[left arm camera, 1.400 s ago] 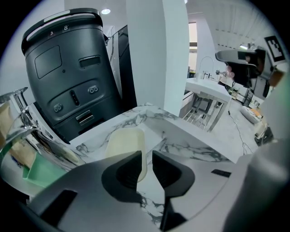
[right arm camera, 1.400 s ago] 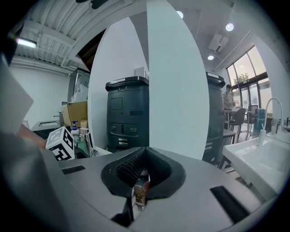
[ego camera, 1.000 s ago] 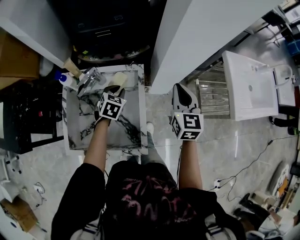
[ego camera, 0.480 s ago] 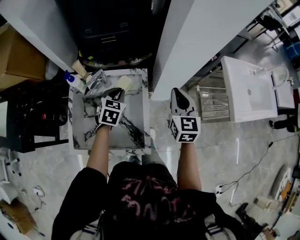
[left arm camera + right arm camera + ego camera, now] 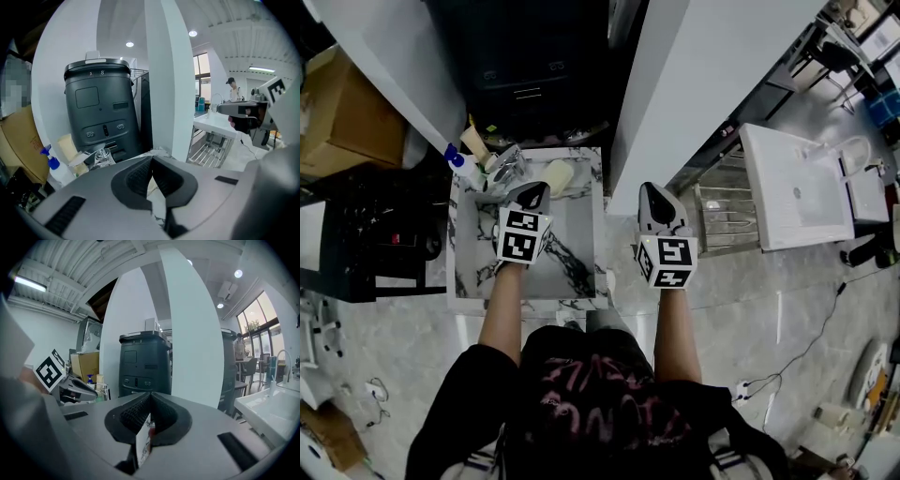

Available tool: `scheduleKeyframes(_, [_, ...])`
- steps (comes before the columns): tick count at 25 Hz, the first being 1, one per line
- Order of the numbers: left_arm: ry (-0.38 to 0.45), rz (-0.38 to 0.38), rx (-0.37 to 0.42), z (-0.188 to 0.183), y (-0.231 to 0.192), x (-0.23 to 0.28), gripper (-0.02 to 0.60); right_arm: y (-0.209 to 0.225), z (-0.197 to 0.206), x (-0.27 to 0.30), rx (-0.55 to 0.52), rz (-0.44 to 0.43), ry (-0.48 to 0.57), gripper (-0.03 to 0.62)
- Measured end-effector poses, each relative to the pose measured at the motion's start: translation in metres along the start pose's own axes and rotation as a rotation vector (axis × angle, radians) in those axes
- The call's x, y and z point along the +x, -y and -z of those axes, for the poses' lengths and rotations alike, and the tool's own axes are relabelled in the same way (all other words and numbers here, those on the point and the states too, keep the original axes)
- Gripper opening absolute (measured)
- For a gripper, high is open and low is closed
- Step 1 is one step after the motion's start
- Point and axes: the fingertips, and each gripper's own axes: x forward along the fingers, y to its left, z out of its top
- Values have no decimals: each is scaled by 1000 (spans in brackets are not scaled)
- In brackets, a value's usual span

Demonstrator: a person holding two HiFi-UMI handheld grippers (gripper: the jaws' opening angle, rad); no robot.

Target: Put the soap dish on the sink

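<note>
Left gripper (image 5: 532,195) has backed off, clenched and empty; the soap dish (image 5: 558,176) rests at its 1 o'clock on the sink (image 5: 465,272) rim. Right gripper (image 5: 656,199) is clenched too. Placement looks done.

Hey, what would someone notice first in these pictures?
The black-veined marble sink at left centre, with the cream soap dish at its back right corner beside the faucet. The left gripper hangs shut over the basin; the right gripper, off to the sink's right, pinches a printed slip.
</note>
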Motion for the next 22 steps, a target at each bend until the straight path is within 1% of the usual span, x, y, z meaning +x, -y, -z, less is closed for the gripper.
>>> scheduleKeyframes(3, [38, -15, -3, -9, 0, -16, 15, -5, -2, -5, 16, 0, 10, 14])
scheduleKeyframes(8, [128, -42, -9, -33, -4, -49, 14, -14, -10, -12, 25, 1, 30, 14])
scheduleKeyframes(15, [230, -72, -23, -55, -11, -93, 14, -29, -22, -26, -1, -7, 52, 14])
scheduleKeyframes(22, [317, -78, 1, -71, -10, -133, 14, -41, -34, -43, -20, -1, 81, 13])
